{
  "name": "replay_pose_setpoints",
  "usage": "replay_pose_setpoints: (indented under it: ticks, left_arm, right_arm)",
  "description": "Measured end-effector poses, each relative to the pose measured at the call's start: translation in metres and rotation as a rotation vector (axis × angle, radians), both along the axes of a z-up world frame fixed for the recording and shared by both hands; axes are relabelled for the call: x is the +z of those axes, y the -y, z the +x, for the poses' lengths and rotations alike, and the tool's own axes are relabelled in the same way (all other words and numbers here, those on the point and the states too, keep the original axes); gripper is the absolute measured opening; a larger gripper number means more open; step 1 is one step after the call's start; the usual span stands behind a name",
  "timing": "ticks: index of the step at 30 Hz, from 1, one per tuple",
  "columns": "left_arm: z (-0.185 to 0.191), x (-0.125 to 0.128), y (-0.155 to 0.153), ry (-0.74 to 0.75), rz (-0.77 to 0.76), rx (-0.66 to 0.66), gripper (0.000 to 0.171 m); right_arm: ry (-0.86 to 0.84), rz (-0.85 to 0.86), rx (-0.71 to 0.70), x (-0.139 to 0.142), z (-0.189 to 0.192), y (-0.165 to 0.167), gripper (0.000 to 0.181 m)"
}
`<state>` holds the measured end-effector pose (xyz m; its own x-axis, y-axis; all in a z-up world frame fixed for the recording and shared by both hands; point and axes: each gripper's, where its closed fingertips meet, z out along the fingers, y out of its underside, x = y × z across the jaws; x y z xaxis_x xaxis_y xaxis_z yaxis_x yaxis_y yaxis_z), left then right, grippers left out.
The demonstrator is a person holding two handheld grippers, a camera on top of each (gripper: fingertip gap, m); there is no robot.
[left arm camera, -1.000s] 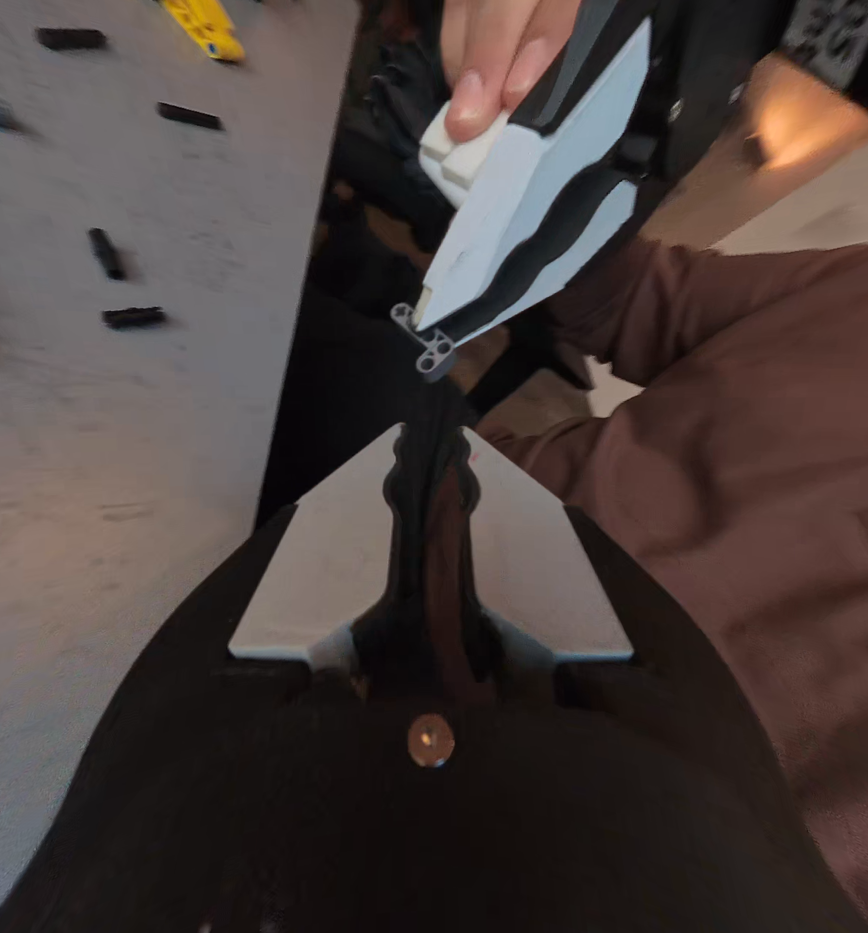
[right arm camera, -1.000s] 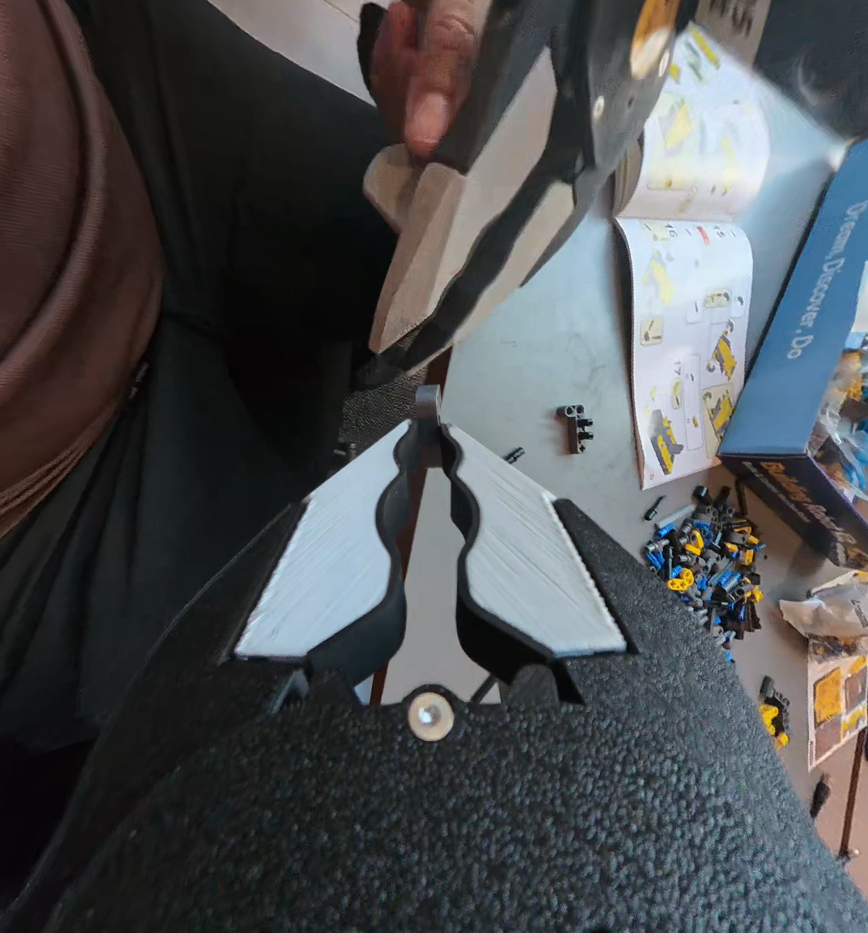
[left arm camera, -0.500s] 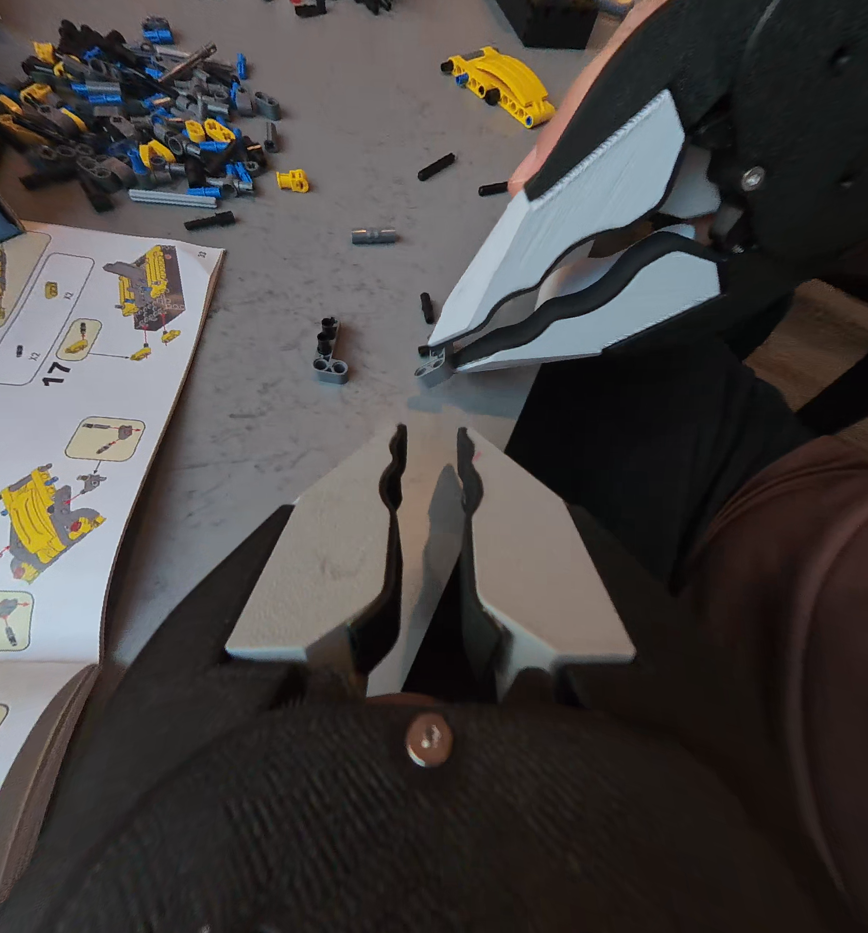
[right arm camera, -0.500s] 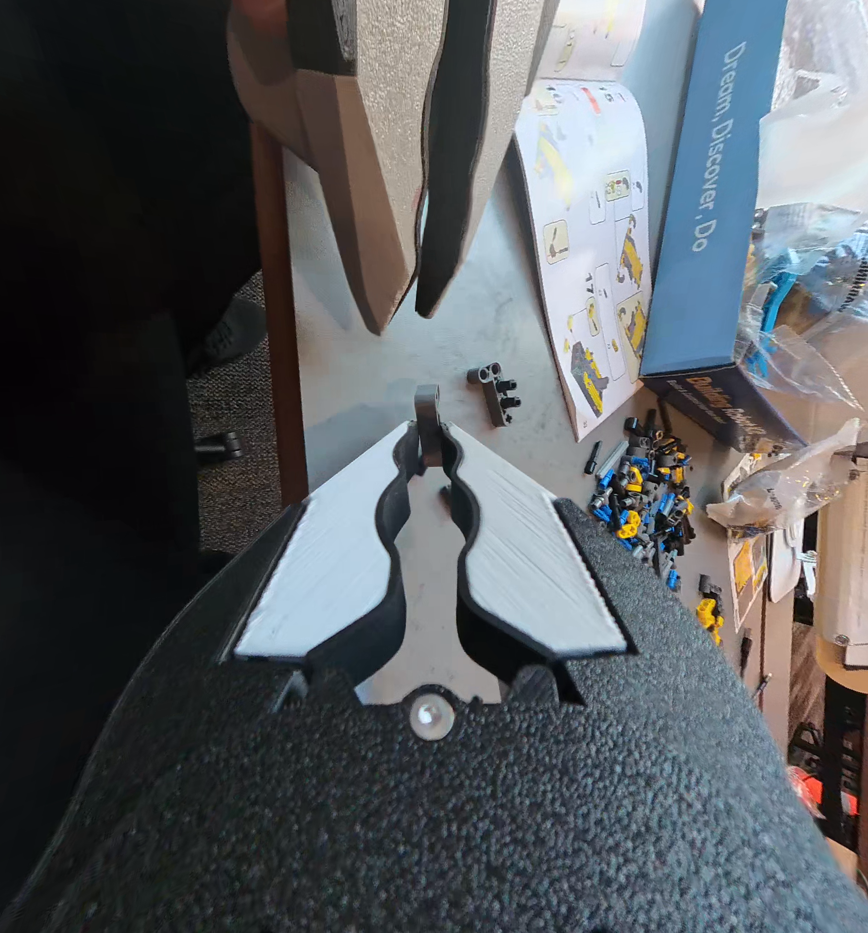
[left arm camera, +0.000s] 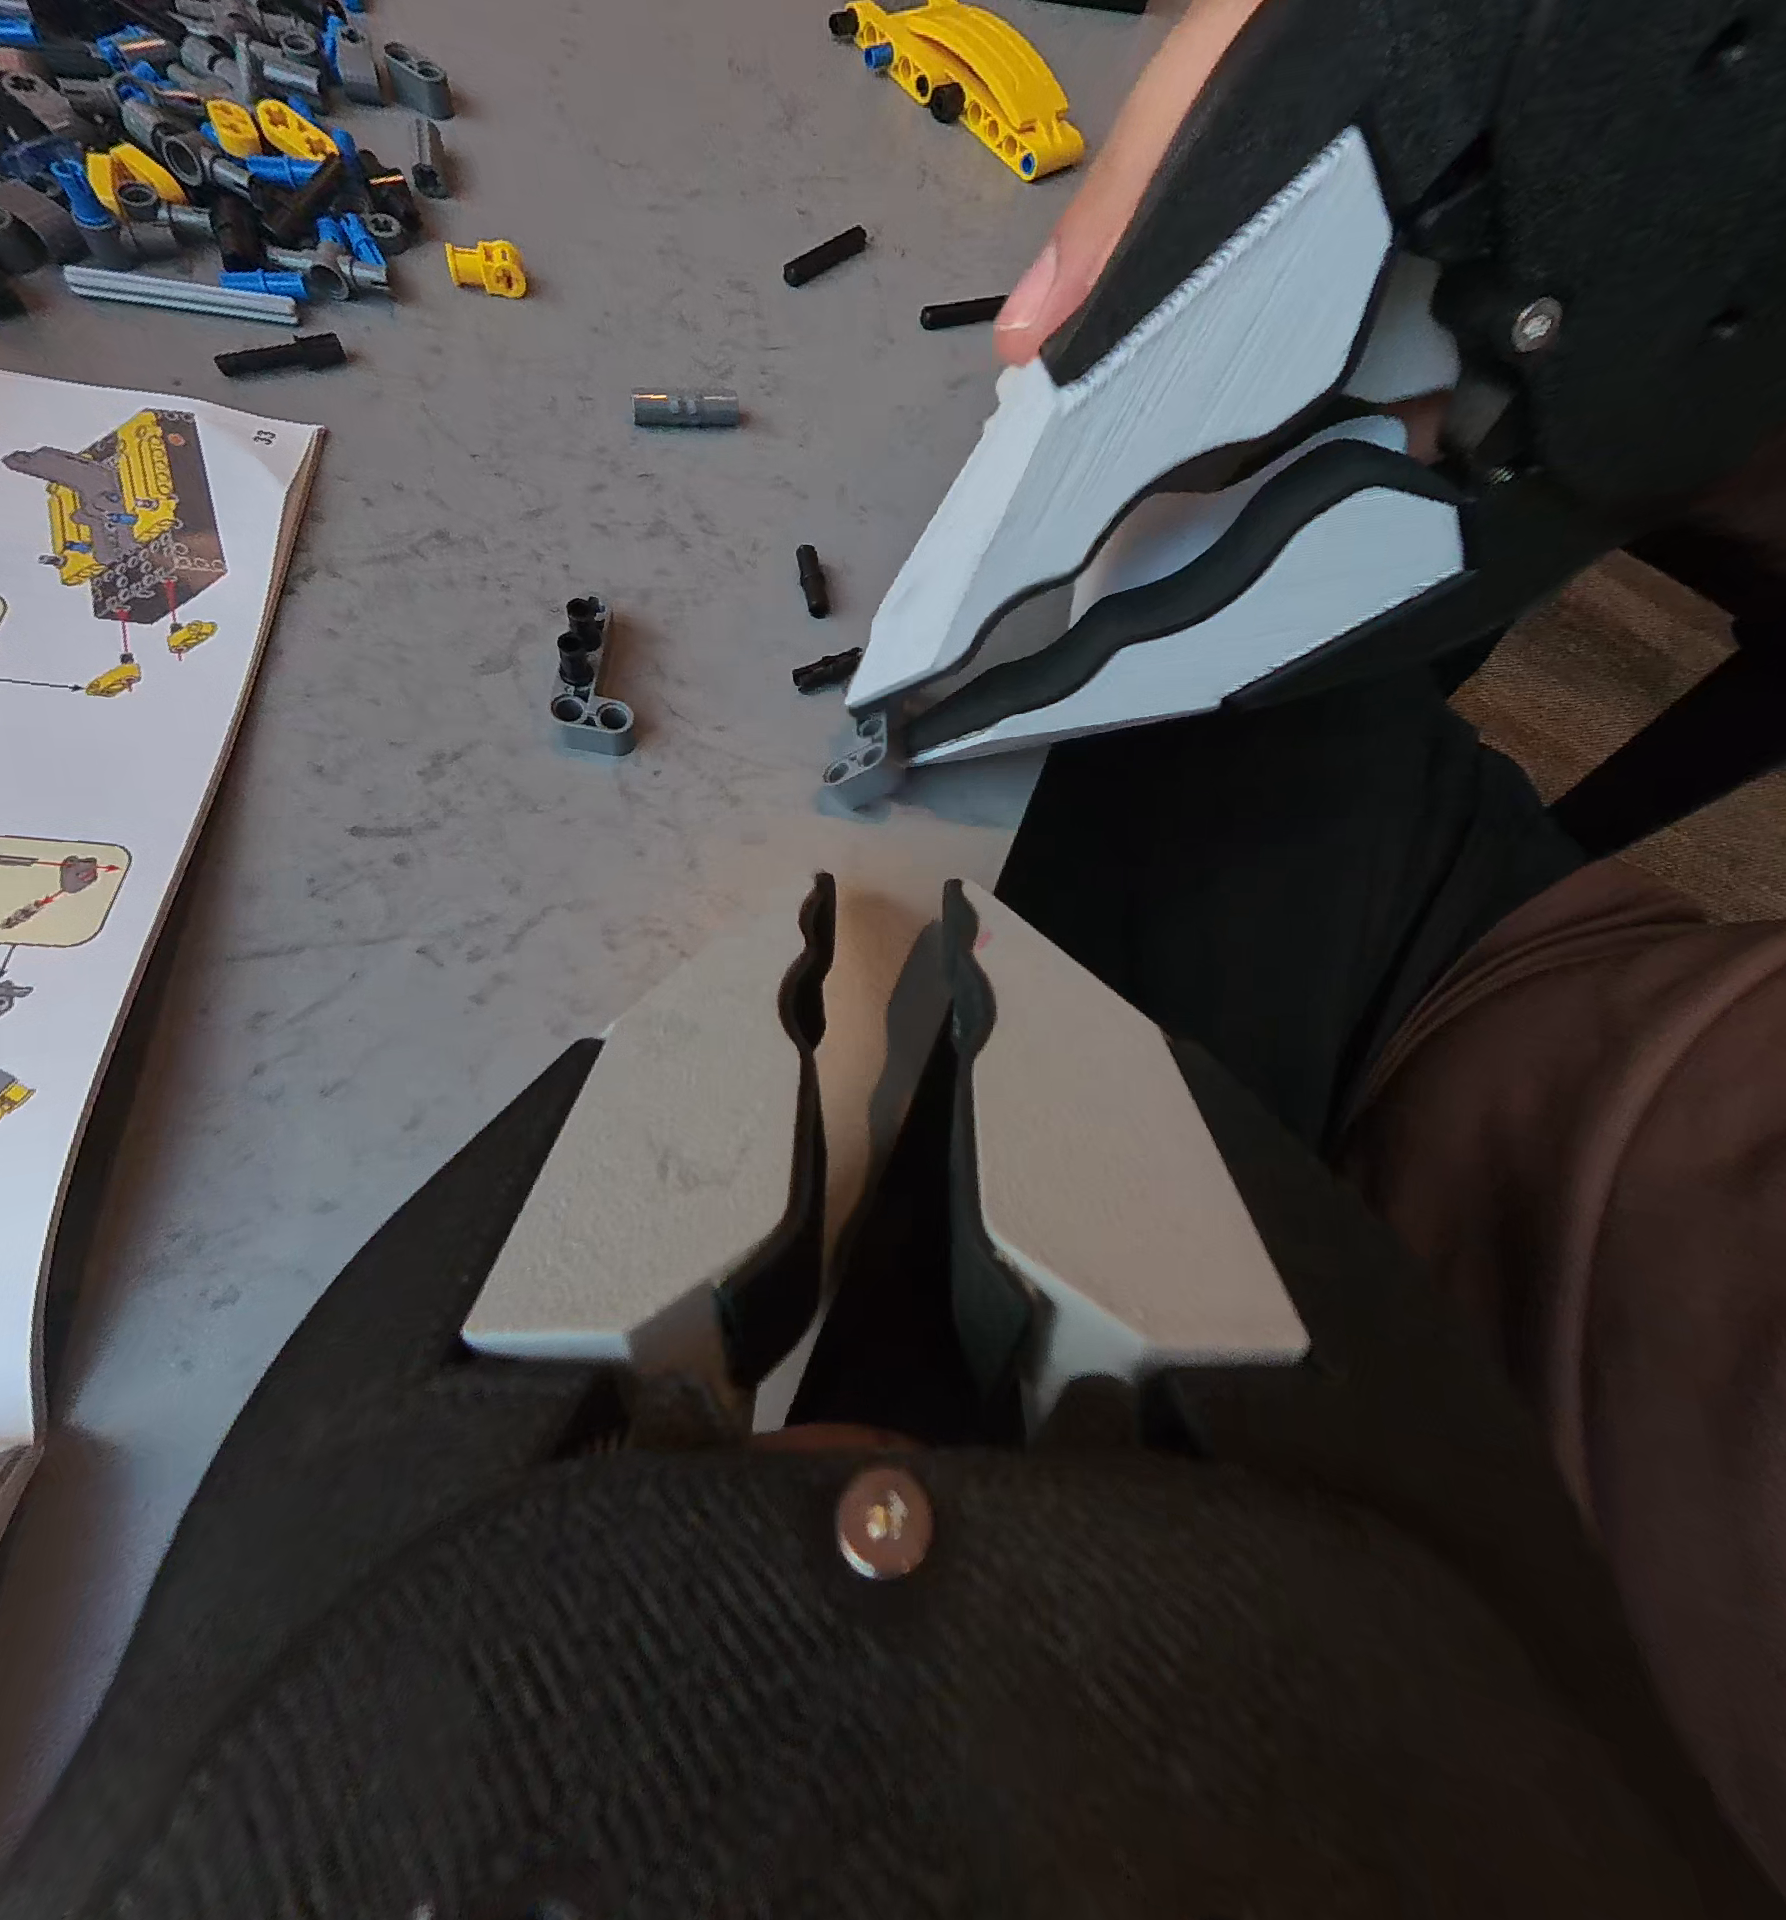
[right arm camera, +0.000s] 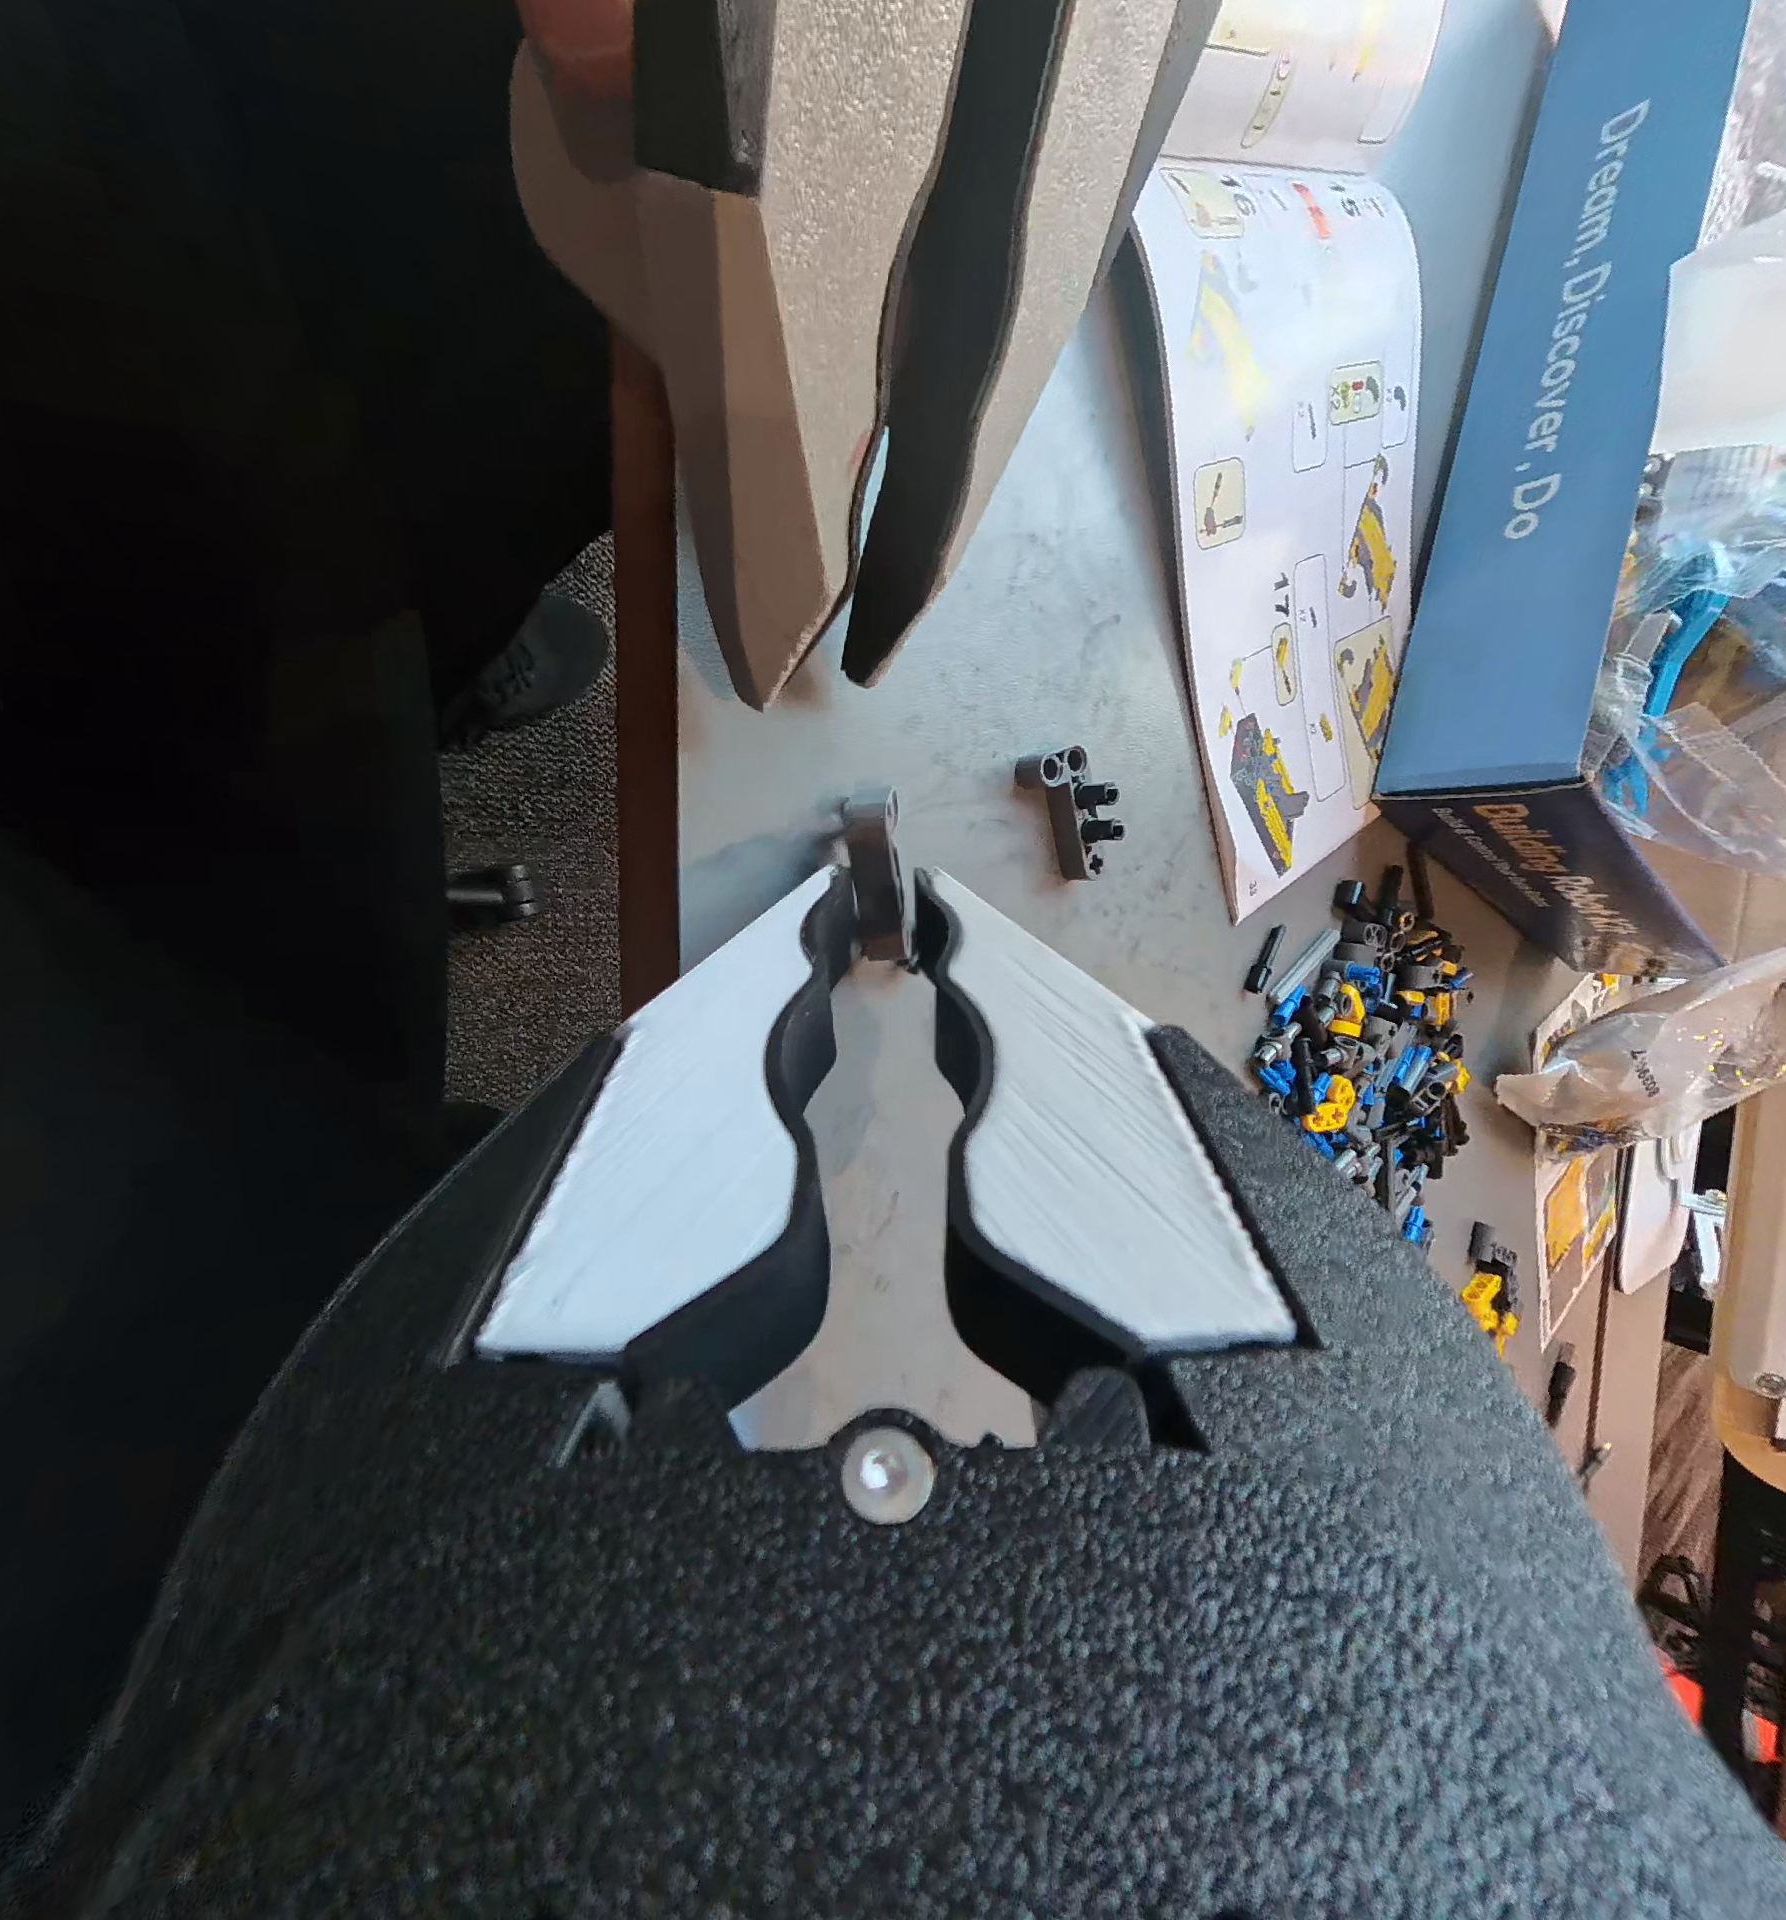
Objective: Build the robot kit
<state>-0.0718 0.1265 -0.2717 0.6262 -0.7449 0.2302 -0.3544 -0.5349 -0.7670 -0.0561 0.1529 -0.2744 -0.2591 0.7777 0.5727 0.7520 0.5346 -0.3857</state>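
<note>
Right tongs (right arm camera: 884, 904) pinch a small grey beam (right arm camera: 876, 873) at their tips, low over the table (left arm camera: 515, 520) edge; probably light, rigid, slippery plastic. Left tongs (left arm camera: 884, 904) stand slightly apart, empty, just beside.

Soft daylight falls on the grey surface (left arm camera: 515, 914); the right wrist view's left side is deep shadow, edges bend wide-angle, near parts blur.

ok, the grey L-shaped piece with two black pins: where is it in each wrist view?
Left wrist view: grey L-shaped piece lies on the table left of centre, between the booklet and the right tongs.
Right wrist view: it lies right of centre, beyond the tongs' tips.
Shared landmark: the open booklet.
</note>
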Motion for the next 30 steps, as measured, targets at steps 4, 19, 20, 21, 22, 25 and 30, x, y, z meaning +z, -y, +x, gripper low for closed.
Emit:
replay_pose_setpoints:
  ticks: [4, 19, 20, 21, 22, 25, 30]
  left_arm:
    - [0.002, 0.0, 0.002, 0.003, -0.003, -0.008, 0.017]
    - [0.001, 0.005, 0.0, 0.006, 0.036, -0.001, 0.02]
    - [0.002, 0.006, 0.001, 0.009, 0.034, -0.001, 0.022]
    - [0.002, 0.007, 0.003, 0.005, 0.034, 0.003, 0.024]
    - [0.002, 0.007, 0.004, -0.001, 0.038, 0.011, 0.026]
    - [0.007, 0.007, 0.016, 0.024, 0.038, 0.026, 0.027]
    - [0.013, 0.001, 0.039, 0.019, 0.105, 0.009, 0.026]
  right_arm:
    - [-0.003, -0.028, 0.014, 0.002, 0.002, 0.003, 0.018]
    - [-0.168, -0.268, -0.09, 0.031, 0.024, -0.016, 0.02]
    - [-0.202, -0.316, -0.103, 0.033, 0.024, -0.017, 0.019]
    - [-0.232, -0.359, -0.117, 0.035, 0.025, -0.018, 0.018]
    - [-0.26, -0.393, -0.134, 0.036, 0.025, -0.021, 0.018]
    - [-0.311, -0.475, -0.163, 0.037, 0.03, -0.024, 0.018]
    - [-0.373, -0.556, -0.178, 0.03, 0.034, -0.02, 0.015]
